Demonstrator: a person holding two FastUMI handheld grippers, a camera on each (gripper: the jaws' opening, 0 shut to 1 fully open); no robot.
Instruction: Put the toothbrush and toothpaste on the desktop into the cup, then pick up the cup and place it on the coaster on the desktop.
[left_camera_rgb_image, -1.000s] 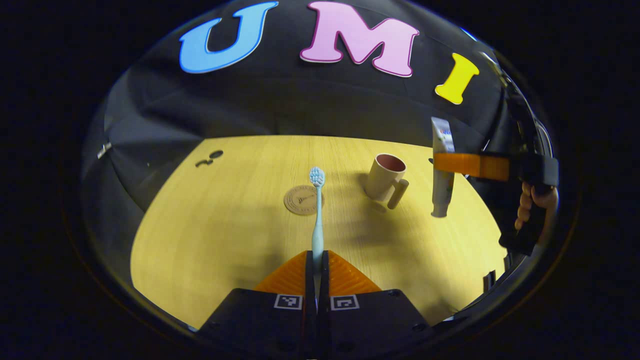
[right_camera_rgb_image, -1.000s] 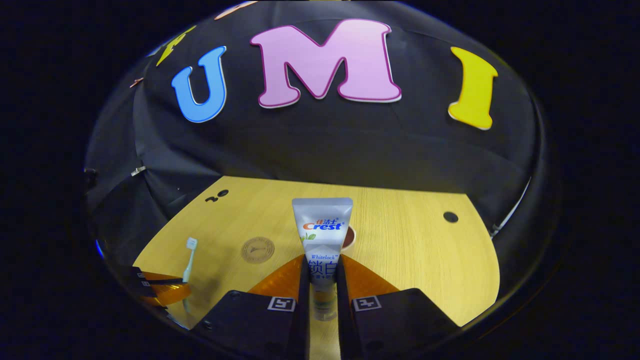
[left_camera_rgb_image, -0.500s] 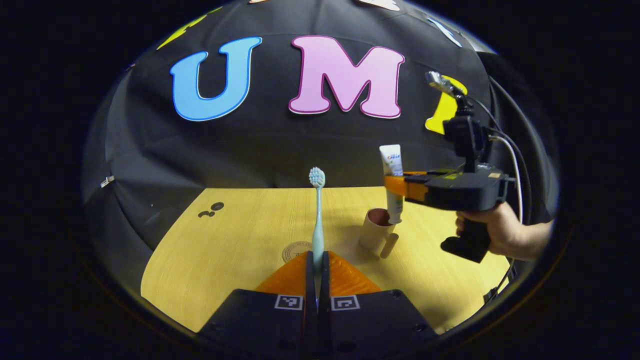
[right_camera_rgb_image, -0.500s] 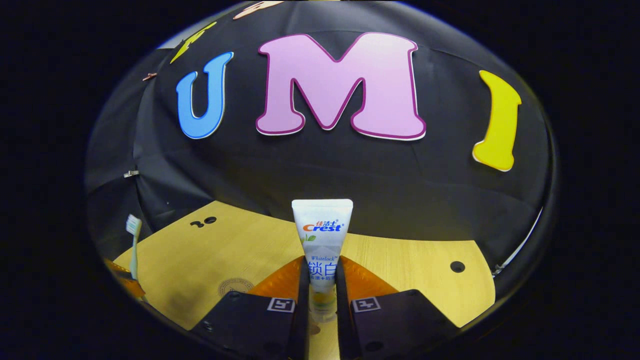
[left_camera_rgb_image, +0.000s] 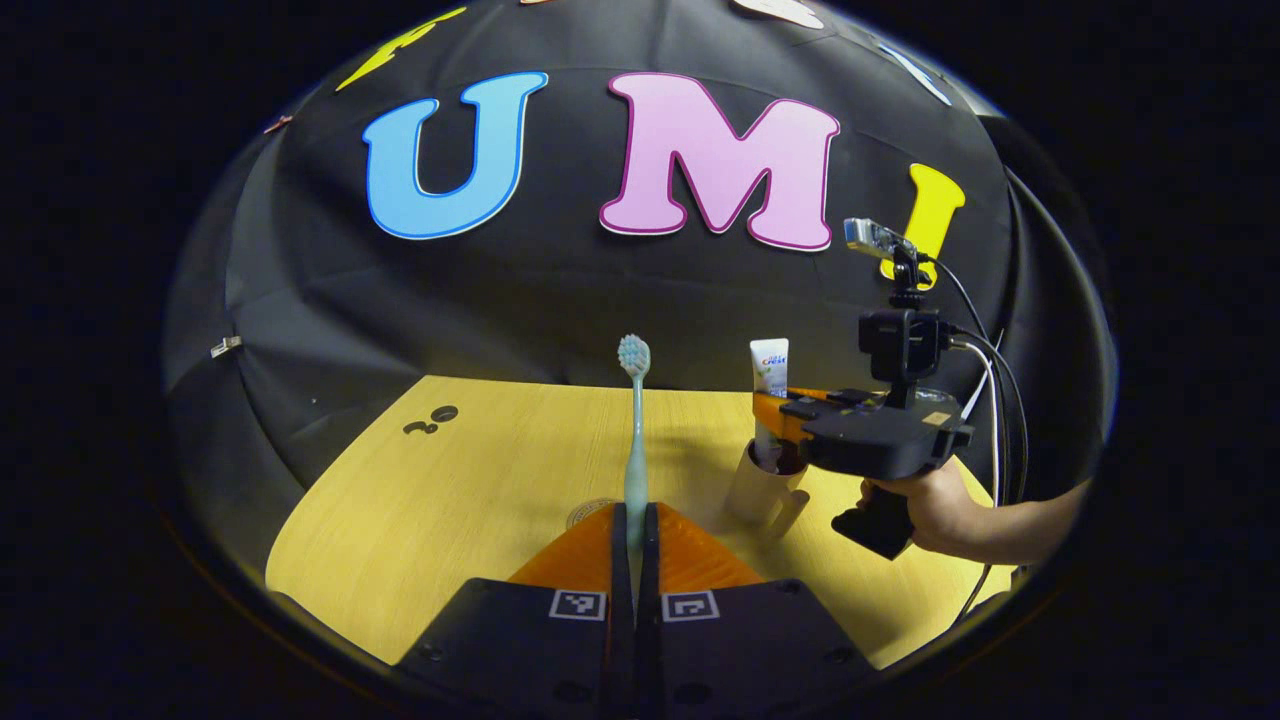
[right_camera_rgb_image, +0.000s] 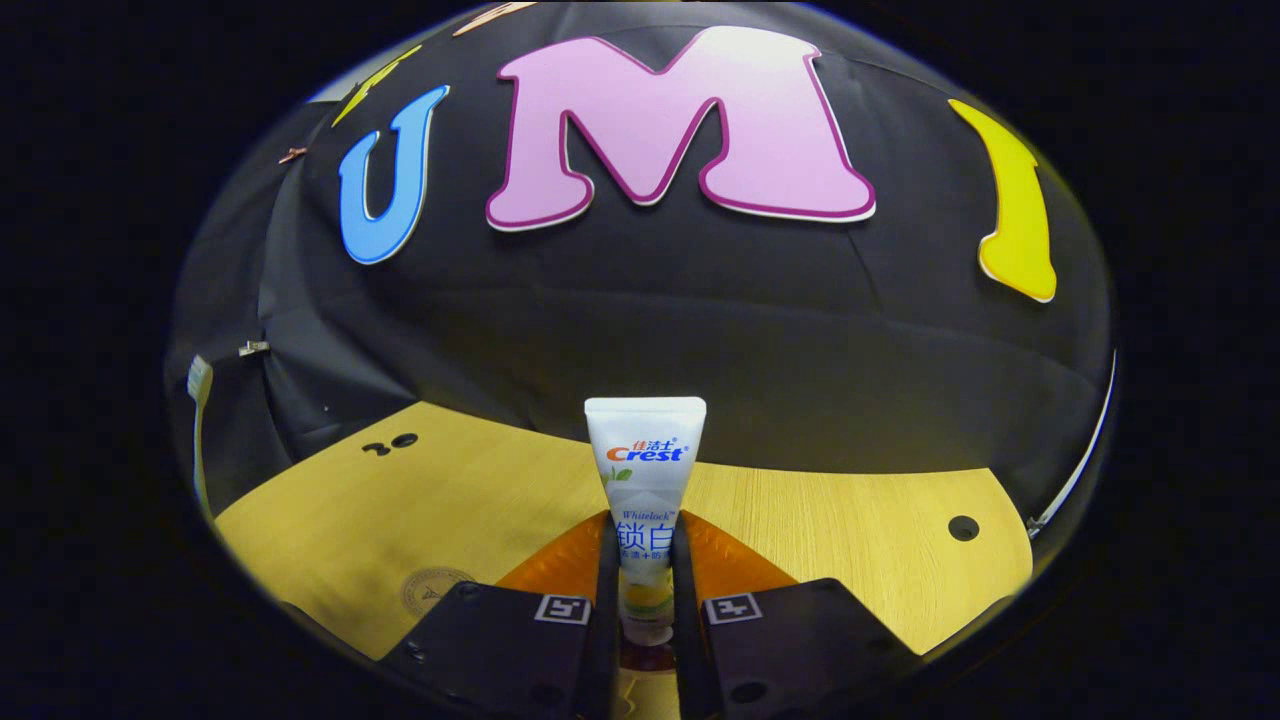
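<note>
Right up close in the left gripper view, my left hand-held gripper (left_camera_rgb_image: 634, 535) is clamped on the toothbrush (left_camera_rgb_image: 635, 440). Both fingers squeeze the bottom of its handle. It stands straight up, with the bristles at the top.

Just past the fingers, a bit of the round coaster (left_camera_rgb_image: 588, 513) peeks out on the yellow worktop (left_camera_rgb_image: 450, 490). It lies flat, a little to the left of the cup (left_camera_rgb_image: 760, 487).

The cup stands on the worktop to the right of the toothbrush, with its handle turned toward me. My right hand-held gripper (left_camera_rgb_image: 775, 408) is above it, and a hand (left_camera_rgb_image: 925, 505) holds its grip from below. The toothpaste (left_camera_rgb_image: 769, 395) hangs straight down from those fingers, with its low end inside the mouth of the cup.

Two small dark holes (left_camera_rgb_image: 430, 420) sit far back on the left of the worktop.

Now the right gripper view. Up close, my right hand-held gripper (right_camera_rgb_image: 645, 570) is clamped on the toothpaste (right_camera_rgb_image: 645, 470), with both fingers pressing its sides. The flat end of the tube points up. Below the fingers I see a dark red patch, but I cannot tell if it is the cup. The coaster (right_camera_rgb_image: 430, 590) lies low on the left. Far off at the left edge, the toothbrush (right_camera_rgb_image: 199, 420) stands up tall. One dark hole (right_camera_rgb_image: 963, 527) sits on the right of the worktop (right_camera_rgb_image: 820, 520).
</note>
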